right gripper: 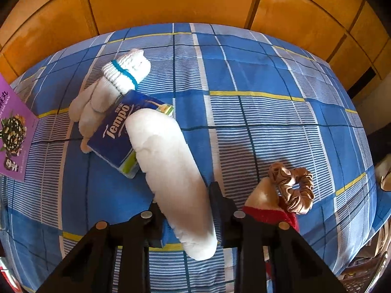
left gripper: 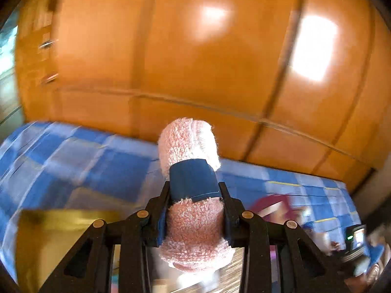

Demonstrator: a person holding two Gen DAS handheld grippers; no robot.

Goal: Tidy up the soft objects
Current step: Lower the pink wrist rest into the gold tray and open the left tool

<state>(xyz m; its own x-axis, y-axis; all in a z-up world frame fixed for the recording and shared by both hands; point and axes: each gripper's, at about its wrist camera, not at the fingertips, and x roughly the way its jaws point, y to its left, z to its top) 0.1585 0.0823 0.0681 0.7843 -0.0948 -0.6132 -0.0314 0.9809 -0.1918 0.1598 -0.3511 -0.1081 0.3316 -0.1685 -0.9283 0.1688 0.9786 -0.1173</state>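
Pink terry roll (left gripper: 193,205) squashes lightly in your left gripper (left gripper: 195,210), jaws clamped at its middle, while your right gripper (right gripper: 188,210) jaws pinch the limp white pad (right gripper: 168,166) low

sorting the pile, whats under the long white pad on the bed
Its far end lies on the Tempo tissue pack; the white pad hides part of that pack. Below is the blue checked bedsheet.
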